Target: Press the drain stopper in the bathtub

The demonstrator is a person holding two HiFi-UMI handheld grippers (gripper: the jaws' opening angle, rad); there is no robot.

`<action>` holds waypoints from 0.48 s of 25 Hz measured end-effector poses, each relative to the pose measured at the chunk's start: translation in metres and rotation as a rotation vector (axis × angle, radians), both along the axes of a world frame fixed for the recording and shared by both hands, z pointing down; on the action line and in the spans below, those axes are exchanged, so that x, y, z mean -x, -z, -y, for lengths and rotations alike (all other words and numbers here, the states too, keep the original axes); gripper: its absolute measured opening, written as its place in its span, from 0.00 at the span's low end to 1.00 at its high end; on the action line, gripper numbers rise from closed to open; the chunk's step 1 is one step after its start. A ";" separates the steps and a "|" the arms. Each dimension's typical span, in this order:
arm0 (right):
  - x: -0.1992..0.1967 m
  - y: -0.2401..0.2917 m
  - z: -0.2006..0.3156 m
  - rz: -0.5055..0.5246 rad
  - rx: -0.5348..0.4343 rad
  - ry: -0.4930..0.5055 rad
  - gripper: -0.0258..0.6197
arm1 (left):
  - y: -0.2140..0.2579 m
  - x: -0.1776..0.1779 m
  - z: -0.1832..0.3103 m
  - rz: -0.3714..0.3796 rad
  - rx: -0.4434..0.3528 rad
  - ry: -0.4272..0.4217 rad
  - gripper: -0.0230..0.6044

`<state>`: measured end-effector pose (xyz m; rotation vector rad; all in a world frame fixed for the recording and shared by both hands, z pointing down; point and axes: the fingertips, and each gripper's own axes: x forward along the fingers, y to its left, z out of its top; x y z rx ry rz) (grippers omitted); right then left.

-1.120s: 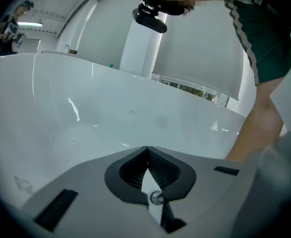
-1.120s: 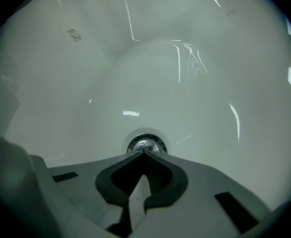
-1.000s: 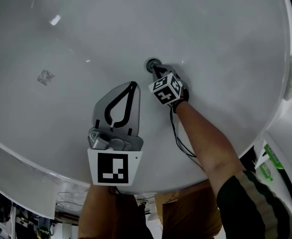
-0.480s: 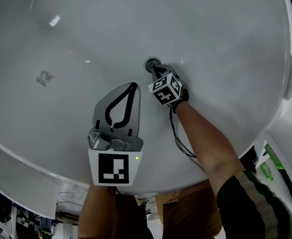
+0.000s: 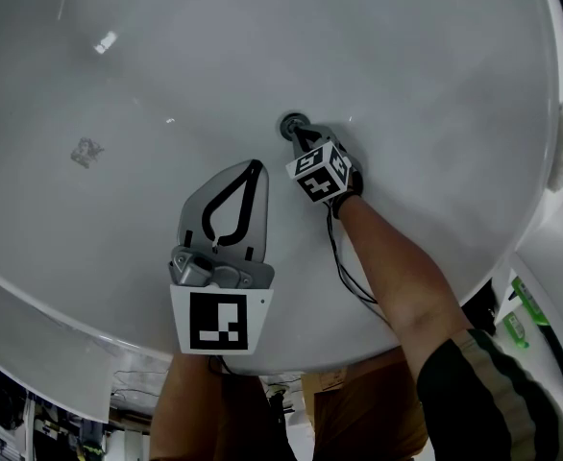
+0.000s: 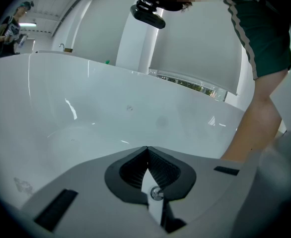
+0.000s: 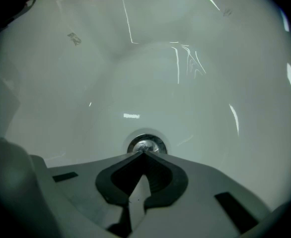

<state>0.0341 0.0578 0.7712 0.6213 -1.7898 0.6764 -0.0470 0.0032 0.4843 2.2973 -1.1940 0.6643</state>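
The right gripper (image 5: 297, 136) points steeply down into the white bathtub (image 5: 166, 56). Its fingers (image 7: 210, 185) are pressed together, with nothing between them. The round metal drain stopper (image 7: 145, 145) sits in the tub floor right at their tips, its shiny disc showing just beyond the point where they meet. From the head view the stopper (image 5: 292, 123) is partly covered by those tips, and the marker cube (image 5: 322, 173) is just behind them. Whether the tips bear down on the stopper or only touch its near rim cannot be told. A bare forearm (image 5: 397, 272) and a thin black cable (image 5: 343, 262) run back from the cube.

The left gripper (image 5: 256, 164) hangs above the tub floor, well short of the stopper and off to its side. Its fingers (image 6: 76, 187) are also closed on each other and hold nothing; beyond their tips is only the smooth tub wall (image 6: 110, 113). A small grey mark (image 5: 87, 148) lies on the tub surface far to the outer side of the left fingers.
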 end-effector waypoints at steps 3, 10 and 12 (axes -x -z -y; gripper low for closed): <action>0.000 0.000 0.000 0.003 0.002 -0.011 0.06 | -0.001 -0.001 -0.001 0.012 0.001 -0.018 0.05; -0.001 0.001 0.000 0.020 0.004 -0.009 0.06 | -0.003 -0.003 -0.003 0.016 0.009 -0.021 0.05; -0.001 0.001 0.001 0.019 -0.004 -0.010 0.06 | -0.004 -0.002 -0.004 0.016 0.017 -0.016 0.05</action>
